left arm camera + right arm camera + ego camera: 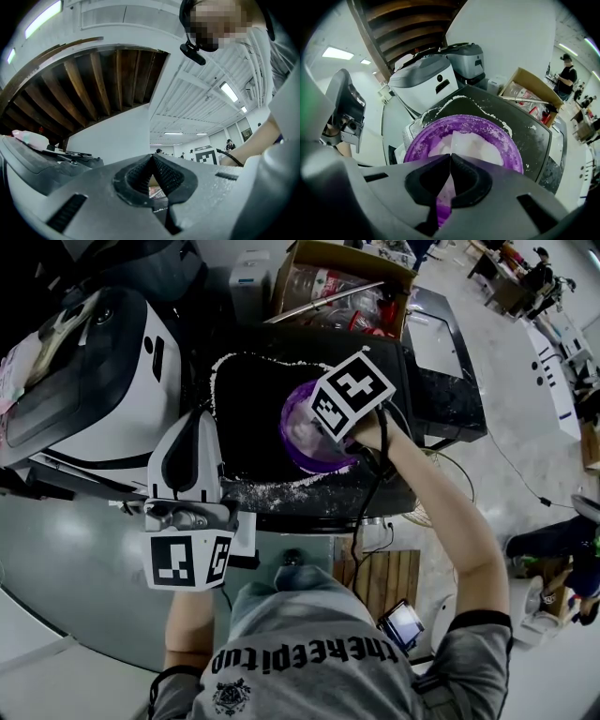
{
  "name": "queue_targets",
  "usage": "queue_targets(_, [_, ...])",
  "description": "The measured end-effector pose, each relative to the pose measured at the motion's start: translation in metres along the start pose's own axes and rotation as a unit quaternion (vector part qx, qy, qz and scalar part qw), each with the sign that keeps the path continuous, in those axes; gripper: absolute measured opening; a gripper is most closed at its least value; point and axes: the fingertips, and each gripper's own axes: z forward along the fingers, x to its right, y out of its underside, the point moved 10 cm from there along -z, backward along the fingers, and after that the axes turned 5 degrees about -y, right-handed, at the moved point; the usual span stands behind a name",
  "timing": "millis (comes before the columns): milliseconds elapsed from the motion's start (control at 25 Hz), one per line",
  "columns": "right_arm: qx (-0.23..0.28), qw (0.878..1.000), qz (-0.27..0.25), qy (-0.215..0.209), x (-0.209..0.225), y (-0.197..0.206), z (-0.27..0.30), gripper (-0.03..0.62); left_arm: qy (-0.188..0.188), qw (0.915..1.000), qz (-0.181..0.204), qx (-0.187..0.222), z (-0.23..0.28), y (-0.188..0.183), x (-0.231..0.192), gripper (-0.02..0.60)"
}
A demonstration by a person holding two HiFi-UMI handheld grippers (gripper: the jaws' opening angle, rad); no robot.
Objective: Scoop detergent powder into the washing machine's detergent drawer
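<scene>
A purple tub [302, 439] of white detergent powder [474, 143] stands on the black table [253, 390]. My right gripper [450, 157] hangs right over the tub, its marker cube [351, 394] covering the jaws in the head view. Its jaws are shut on a pale scoop [464, 145] that reaches down into the powder. The white washing machine [94, 381] stands at the left, and I cannot make out its drawer. My left gripper [186, 448] is held between the machine and the table, tilted up at the ceiling. It is shut [151, 161] with nothing in it.
Spilled powder [272, 488] lies along the table's near edge and back left corner. An open cardboard box [342, 287] with bottles stands behind the table. A second grey machine [466, 56] sits beyond the white one. A wooden pallet [380, 582] lies on the floor.
</scene>
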Motion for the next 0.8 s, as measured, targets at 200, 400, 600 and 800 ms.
queue_targets(200, [-0.020, 1.000, -0.009, 0.000, -0.0036, 0.0012, 0.0050, 0.006, -0.002, 1.0000, 0.002, 0.003, -0.0029, -0.0004, -0.0014, 0.003])
queue_targets(400, [-0.027, 0.999, -0.008, -0.029, -0.0088, 0.0013, 0.0081, 0.006, -0.005, 1.0000, 0.003, 0.004, -0.0038, -0.0032, -0.0024, 0.004])
queue_targets(600, [-0.013, 0.998, 0.018, -0.062, -0.0067, 0.0013, 0.0035, 0.006, -0.009, 0.9999, 0.004, 0.006, -0.0053, -0.0059, -0.0039, 0.003])
queue_targets(800, [0.001, 0.993, 0.047, -0.104, -0.0075, 0.0048, -0.0009, 0.006, -0.010, 0.9999, 0.004, 0.010, -0.0088, -0.0058, -0.0044, 0.003])
